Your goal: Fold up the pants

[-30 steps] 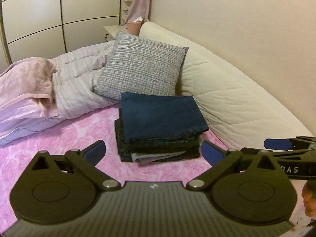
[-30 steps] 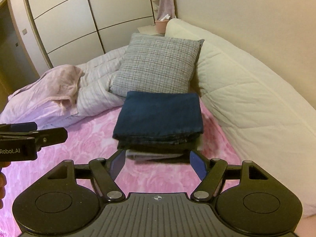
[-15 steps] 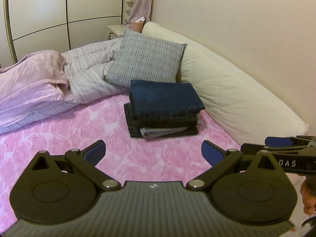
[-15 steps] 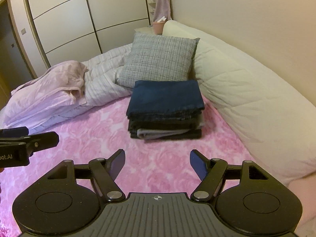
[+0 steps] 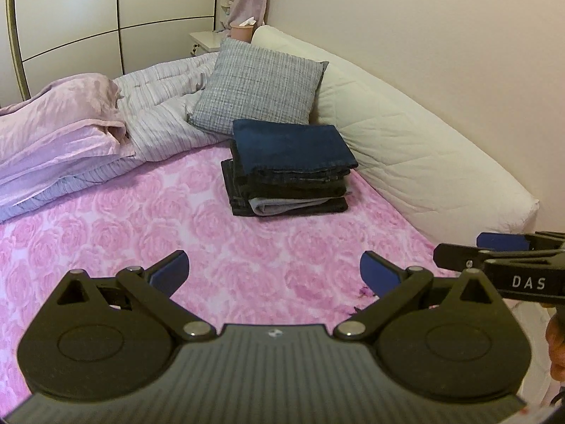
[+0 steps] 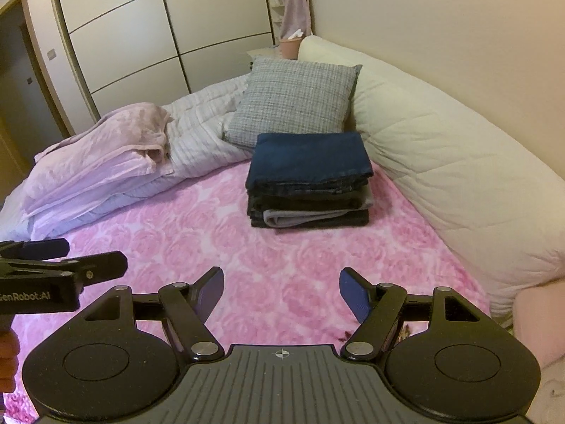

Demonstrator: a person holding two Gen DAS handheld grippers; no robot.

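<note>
Both the left gripper (image 5: 273, 270) and right gripper (image 6: 281, 291) are held wide, empty; folded pants (image 6: 309, 178) are stacked well ahead.

The bed cover (image 5: 148, 233) is pink with a pattern of large roses. On it the stack of folded pants (image 5: 287, 168) is dark: the top pair (image 6: 309, 157) is navy blue, the ones under it are almost black, and one grey piece (image 6: 300, 217) shows near the bottom. The cushion (image 5: 259, 86) behind is grey with a fine check. The duvet (image 6: 201, 134) is white with thin stripes, and the crumpled blanket (image 5: 60, 113) is pale pink. The long bolster (image 6: 452, 169) is cream and quilted. Both claws, left (image 5: 274, 274) and right (image 6: 281, 293), are black with blue pads (image 5: 379, 275).
</note>
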